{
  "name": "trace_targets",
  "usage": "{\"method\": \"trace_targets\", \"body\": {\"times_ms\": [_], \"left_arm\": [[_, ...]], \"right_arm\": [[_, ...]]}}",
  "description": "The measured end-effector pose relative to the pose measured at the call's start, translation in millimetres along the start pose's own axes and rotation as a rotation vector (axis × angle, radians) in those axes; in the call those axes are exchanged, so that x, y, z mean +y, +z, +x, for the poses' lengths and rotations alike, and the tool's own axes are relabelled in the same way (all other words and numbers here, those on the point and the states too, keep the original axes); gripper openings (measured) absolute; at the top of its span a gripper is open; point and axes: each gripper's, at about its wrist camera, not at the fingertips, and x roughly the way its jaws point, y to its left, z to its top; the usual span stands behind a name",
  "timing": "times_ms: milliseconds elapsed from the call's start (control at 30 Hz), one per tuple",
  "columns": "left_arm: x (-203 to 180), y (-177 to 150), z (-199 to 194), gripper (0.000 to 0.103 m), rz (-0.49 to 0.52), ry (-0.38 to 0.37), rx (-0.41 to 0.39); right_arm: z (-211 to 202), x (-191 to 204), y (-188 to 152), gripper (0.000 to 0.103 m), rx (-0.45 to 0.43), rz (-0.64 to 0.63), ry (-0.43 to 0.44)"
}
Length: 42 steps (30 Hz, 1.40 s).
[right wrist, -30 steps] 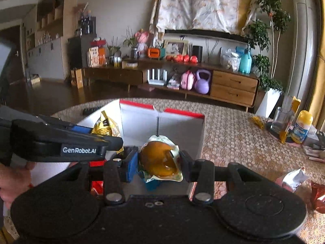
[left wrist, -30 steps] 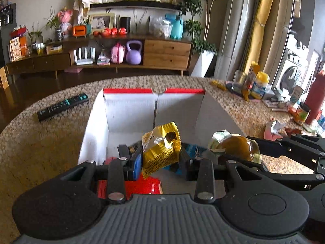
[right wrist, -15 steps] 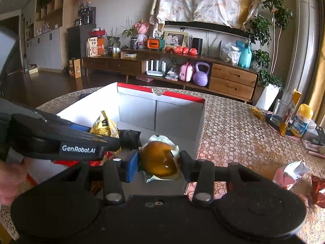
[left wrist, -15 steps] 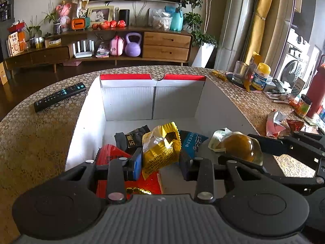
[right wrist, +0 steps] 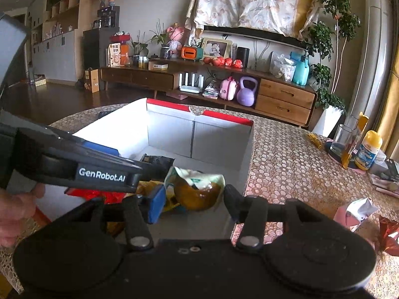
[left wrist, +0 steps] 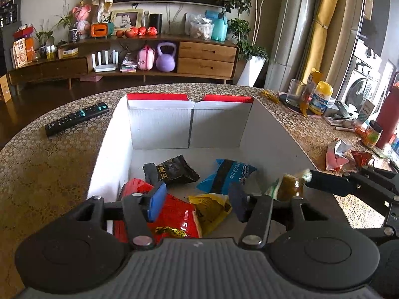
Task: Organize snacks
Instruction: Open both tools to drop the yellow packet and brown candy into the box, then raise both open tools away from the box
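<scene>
A white box with a red rim (left wrist: 189, 124) stands on the table and holds a black packet (left wrist: 172, 170), a blue packet (left wrist: 229, 174), a red packet (left wrist: 172, 216) and a yellow packet (left wrist: 209, 208). My left gripper (left wrist: 197, 200) is open over the box, above the yellow packet. My right gripper (right wrist: 194, 199) is open too. The brown snack in its clear and green wrapper (right wrist: 197, 189) sits loose between its jaws over the box; it also shows in the left wrist view (left wrist: 286, 186).
A black remote (left wrist: 76, 118) lies left of the box. A glass (left wrist: 295, 92), a yellow-capped bottle (left wrist: 320, 97), a red flask (left wrist: 387, 119) and loose wrappers (left wrist: 336, 154) sit on the right of the table. The left gripper's body (right wrist: 74, 164) crosses the right wrist view.
Both grippers have opened. The yellow packet dropped from the left gripper into the box. The right gripper let go of the brown snack, which tilts down.
</scene>
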Motion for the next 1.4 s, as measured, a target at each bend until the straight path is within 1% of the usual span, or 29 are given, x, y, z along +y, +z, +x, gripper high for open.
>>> {"method": "trace_targets", "body": {"times_ms": [133, 200, 367, 433, 600, 633, 667, 700, 767, 1033, 1167, 1300, 1400], "left_arm": [[3, 0, -8, 0.062, -0.016, 0.003, -0.018], [3, 1, -12, 0.062, -0.023, 0.000, -0.029], [1, 2, -21, 0.064, -0.031, -0.003, -0.050], [-2, 2, -25, 0.070, -0.034, -0.002, -0.062], [-8, 3, -36, 0.072, -0.034, -0.007, -0.089], [-10, 3, -39, 0.077, -0.034, -0.005, -0.094], [-12, 2, -42, 0.079, -0.035, -0.001, -0.103], [-14, 2, -45, 0.080, -0.034, -0.002, -0.113], [-18, 2, -50, 0.080, -0.031, -0.009, -0.123], [-41, -2, -64, 0.080, -0.003, -0.027, -0.157], [-52, -6, -67, 0.080, 0.002, -0.033, -0.164], [-62, -11, -73, 0.085, 0.005, -0.049, -0.186], [-74, -15, -76, 0.085, 0.019, -0.075, -0.198]], "right_arm": [[-5, 1, 1, 0.056, -0.020, -0.007, -0.011], [-8, 0, 3, 0.061, -0.029, 0.000, -0.012], [-16, -3, 5, 0.061, -0.045, 0.019, -0.025], [-19, -5, 4, 0.062, -0.050, 0.030, -0.037], [-29, -12, 2, 0.063, -0.058, 0.076, -0.042], [-32, -14, 2, 0.063, -0.061, 0.082, -0.047], [-35, -15, 2, 0.065, -0.065, 0.091, -0.051], [-38, -17, 1, 0.070, -0.068, 0.100, -0.054], [-43, -21, 1, 0.076, -0.075, 0.120, -0.069], [-66, -35, -4, 0.077, -0.107, 0.176, -0.092], [-73, -42, -11, 0.078, -0.117, 0.205, -0.104], [-83, -49, -19, 0.080, -0.125, 0.239, -0.114], [-91, -55, -26, 0.082, -0.144, 0.258, -0.134]]}}
